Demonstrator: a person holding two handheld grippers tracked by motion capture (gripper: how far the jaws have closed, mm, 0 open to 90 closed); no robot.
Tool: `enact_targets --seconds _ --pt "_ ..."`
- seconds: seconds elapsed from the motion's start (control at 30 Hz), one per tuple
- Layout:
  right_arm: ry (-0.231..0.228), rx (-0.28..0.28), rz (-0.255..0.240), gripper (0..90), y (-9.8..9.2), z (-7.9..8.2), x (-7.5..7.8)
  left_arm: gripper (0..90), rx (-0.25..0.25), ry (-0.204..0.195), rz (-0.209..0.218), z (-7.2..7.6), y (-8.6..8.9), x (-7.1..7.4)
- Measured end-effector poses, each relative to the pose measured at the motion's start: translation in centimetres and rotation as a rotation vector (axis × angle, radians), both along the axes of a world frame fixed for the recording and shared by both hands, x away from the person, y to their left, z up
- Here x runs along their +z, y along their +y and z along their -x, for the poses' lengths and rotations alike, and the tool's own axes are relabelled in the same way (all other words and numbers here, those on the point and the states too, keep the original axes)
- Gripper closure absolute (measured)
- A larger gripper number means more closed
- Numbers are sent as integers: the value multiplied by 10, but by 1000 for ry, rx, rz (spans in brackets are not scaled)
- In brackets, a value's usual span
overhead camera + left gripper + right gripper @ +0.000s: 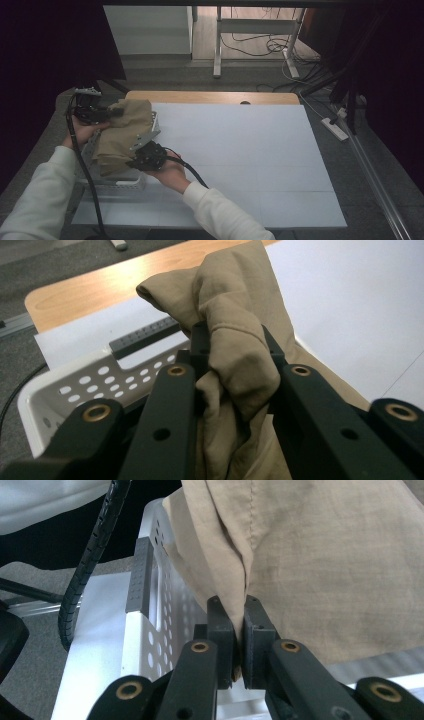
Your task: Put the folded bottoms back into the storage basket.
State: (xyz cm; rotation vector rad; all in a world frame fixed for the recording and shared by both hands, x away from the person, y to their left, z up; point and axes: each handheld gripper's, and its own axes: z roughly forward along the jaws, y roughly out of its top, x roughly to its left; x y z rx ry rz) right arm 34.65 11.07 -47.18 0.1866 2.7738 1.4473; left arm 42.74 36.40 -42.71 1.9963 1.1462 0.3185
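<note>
A crumpled tan cloth (122, 132) hangs over a white perforated basket (127, 182) at the table's left edge. My left gripper (111, 113) is shut on a thick bunch of the tan cloth (240, 360) at its far left side. My right gripper (135, 161) is shut on a folded edge of the tan cloth (320, 565) at its near right side, just above the white basket's wall (160, 630). The cloth hides most of the basket's inside.
A large white sheet (240, 150) covers the wooden table (210, 97), stretching right of the basket. The basket (75, 390) has a grey handle strip (142, 337). Beyond the table stand a metal frame (250, 30) and floor cables; a power strip (335, 128) lies at the right.
</note>
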Motion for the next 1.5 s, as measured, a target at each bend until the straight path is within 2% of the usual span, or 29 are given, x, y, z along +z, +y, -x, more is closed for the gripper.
enact_targets --seconds 0.5,0.83,0.93,0.97,1.0,1.03,1.07,1.17,1.33,1.5 --pt "25 3 15 848 11 0 -11 759 18 42 -5 -3 8 -19" --pt "27 7 17 847 14 -1 -11 757 23 41 -5 -4 10 -21" --pt "30 9 18 836 16 -1 -12 721 42 37 -11 -4 10 -23" --pt "36 17 21 798 16 -1 -13 655 59 31 -15 -4 11 -23" --pt "47 27 26 705 17 -1 -13 531 75 30 -25 -5 12 -23" --pt "36 19 28 609 18 0 -13 412 95 27 -49 -5 12 -22" --pt "34 10 25 543 17 1 -12 356 106 24 -72 -4 12 -21" --pt "44 -17 9 419 11 0 -7 306 116 14 -56 -2 12 -18" --pt "50 -36 -9 383 -6 -3 2 295 90 9 -6 3 6 -12" --pt "67 -59 -31 382 -34 -8 8 296 52 6 53 12 -10 -4"
